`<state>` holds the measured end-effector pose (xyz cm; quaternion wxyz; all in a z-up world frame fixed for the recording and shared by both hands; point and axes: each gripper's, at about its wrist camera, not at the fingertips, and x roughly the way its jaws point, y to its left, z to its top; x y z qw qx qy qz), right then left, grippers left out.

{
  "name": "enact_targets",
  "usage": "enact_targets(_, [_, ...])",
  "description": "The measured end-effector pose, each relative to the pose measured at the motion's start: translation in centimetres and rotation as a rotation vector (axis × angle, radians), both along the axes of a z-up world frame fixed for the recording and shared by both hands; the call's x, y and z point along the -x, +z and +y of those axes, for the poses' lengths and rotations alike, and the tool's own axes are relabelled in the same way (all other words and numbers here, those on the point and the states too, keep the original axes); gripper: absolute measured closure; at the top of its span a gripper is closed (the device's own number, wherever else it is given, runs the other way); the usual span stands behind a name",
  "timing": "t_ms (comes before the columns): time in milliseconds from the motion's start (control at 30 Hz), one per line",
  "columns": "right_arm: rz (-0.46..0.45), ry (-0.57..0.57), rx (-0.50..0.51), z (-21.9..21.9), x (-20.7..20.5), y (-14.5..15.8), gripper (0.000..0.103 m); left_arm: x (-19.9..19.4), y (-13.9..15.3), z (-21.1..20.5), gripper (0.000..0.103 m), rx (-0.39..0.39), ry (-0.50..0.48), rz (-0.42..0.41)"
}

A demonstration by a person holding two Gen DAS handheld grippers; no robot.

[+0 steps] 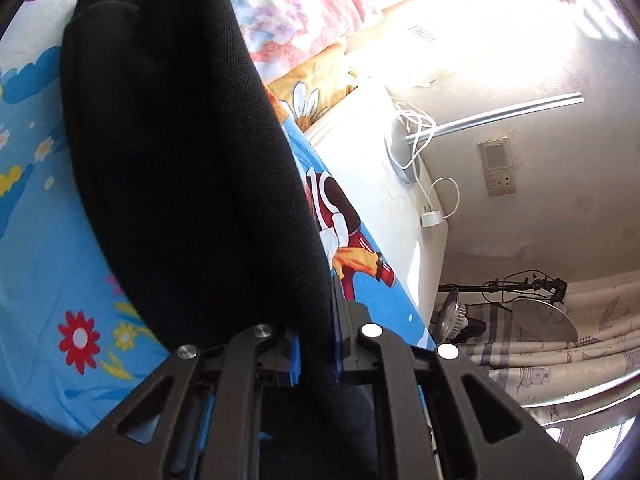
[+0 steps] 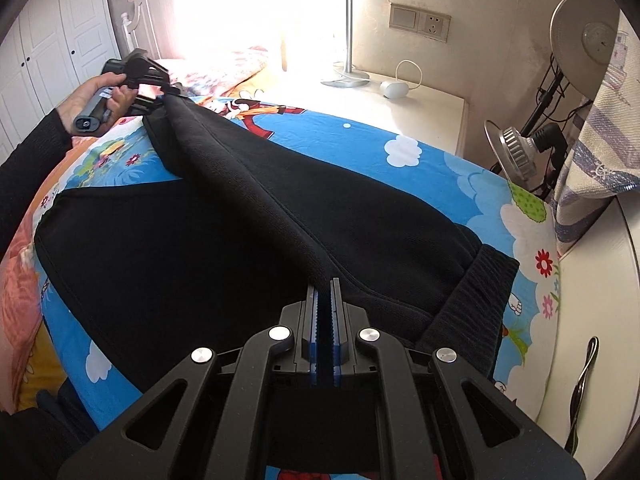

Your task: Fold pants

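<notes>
Pants, black knit, lie spread across a bed whose sheet is bright blue with printed clouds, flowers and cartoon figures. In the right wrist view the ribbed waistband sits at the lower right, close to the bed's edge, and a raised ridge of fabric runs diagonally from the near tool to the far one.

Right tool: blue-padded jaws nearly together, clenched on the near end of that fabric ridge, next to the waistband.

Left tool: seen at the far upper left of the right wrist view, carried by a hand in a dark sleeve, and grasping the far end of the pants, which rises slightly off the sheet there. In the left wrist view the same tool shows black cloth pinched between its blue pads, the pants stretching away over the sheet.

Surroundings: a pink floral quilt at the head of the bed; a white nightstand beside it, carrying a lamp base and a white charger with cable; a wall socket above; a round lamp and a striped curtain on the right; white wardrobe doors on the left.
</notes>
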<state>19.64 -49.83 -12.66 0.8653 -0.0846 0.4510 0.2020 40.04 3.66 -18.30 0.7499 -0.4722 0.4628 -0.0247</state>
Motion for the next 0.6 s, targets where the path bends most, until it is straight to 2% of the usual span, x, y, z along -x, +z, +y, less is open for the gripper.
enact_targets(67, [0.031, -0.034, -0.044, -1.6, 1.0, -0.6, 0.097, 6.1, 0.9, 0.4, 0.092, 0.021, 0.005, -0.066])
enact_targets(100, [0.058, -0.056, -0.078, -2.4, 1.5, -1.0, 0.097, 8.8, 0.8, 0.3, 0.092, 0.005, -0.004, -0.077])
enact_targets(233, [0.151, -0.173, -0.172, -5.0, 3.2, -4.2, 0.096, 18.2, -2.2, -1.3, 0.092, 0.003, 0.011, -0.041])
enact_targets(333, [0.196, -0.259, -0.252, -6.6, 4.8, -5.6, 0.093, 22.9, -4.2, -2.3, 0.092, 0.021, 0.039, -0.043])
enact_targets(367, [0.202, -0.285, -0.304, -7.3, 5.3, -5.8, 0.084, 23.5, -4.6, -2.5, 0.092, 0.028, 0.044, -0.047])
enact_targets(400, [0.207, -0.316, -0.353, -7.9, 5.8, -5.8, 0.080, 24.1, -5.1, -2.8, 0.092, 0.038, 0.045, -0.050])
enact_targets(433, [0.208, -0.346, -0.388, -8.5, 6.2, -5.7, 0.070, 24.3, -5.1, -3.0, 0.092, 0.041, 0.048, -0.048])
enact_targets(467, [0.194, -0.383, -0.406, -9.1, 6.7, -5.4, 0.052, 24.4, -5.0, -3.1, 0.092, 0.039, 0.051, -0.055])
enact_targets(533, [0.157, -0.448, -0.473, -10.3, 7.5, -4.7, 0.028, 25.2, -4.6, -3.5, 0.092, 0.039, 0.048, -0.081])
enact_targets(600, [0.186, -0.504, -0.563, -11.6, 7.2, -5.0, 0.028, 26.0, -4.4, -3.2, 0.092, 0.033, 0.041, -0.093])
